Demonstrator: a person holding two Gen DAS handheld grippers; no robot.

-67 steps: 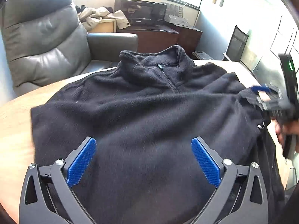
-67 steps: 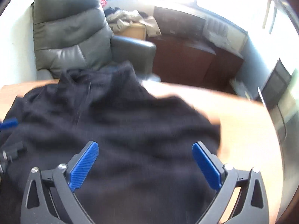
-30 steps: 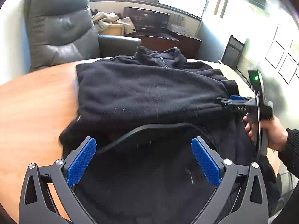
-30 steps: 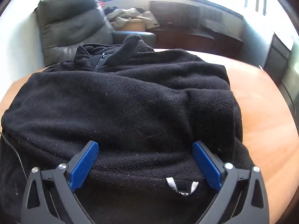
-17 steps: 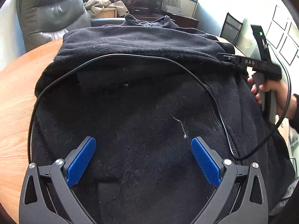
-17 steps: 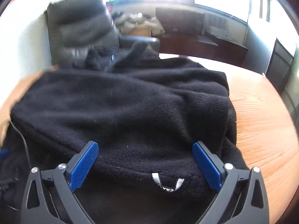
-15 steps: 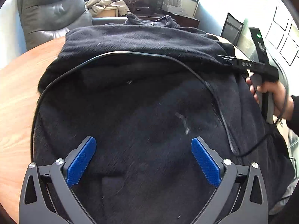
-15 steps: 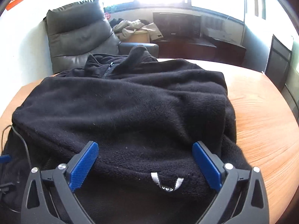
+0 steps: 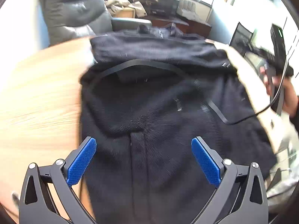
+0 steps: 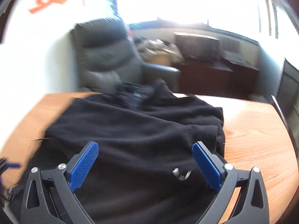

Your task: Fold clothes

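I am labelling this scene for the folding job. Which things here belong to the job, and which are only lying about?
Belongs to the job:
- black fleece
- wooden table under it
- left gripper
- right gripper

Only lying about:
- grey armchair
- heap of clothes
- dark cabinet

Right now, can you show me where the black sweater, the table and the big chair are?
black sweater (image 10: 149, 130), right wrist view, folded body.
table (image 10: 252, 130), right wrist view, bare wood.
chair (image 10: 108, 56), right wrist view, backrest.

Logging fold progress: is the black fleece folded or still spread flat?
Partly folded. The black fleece has its lower half doubled over the upper body on the table, collar still exposed. Both tongs open, holding nothing.
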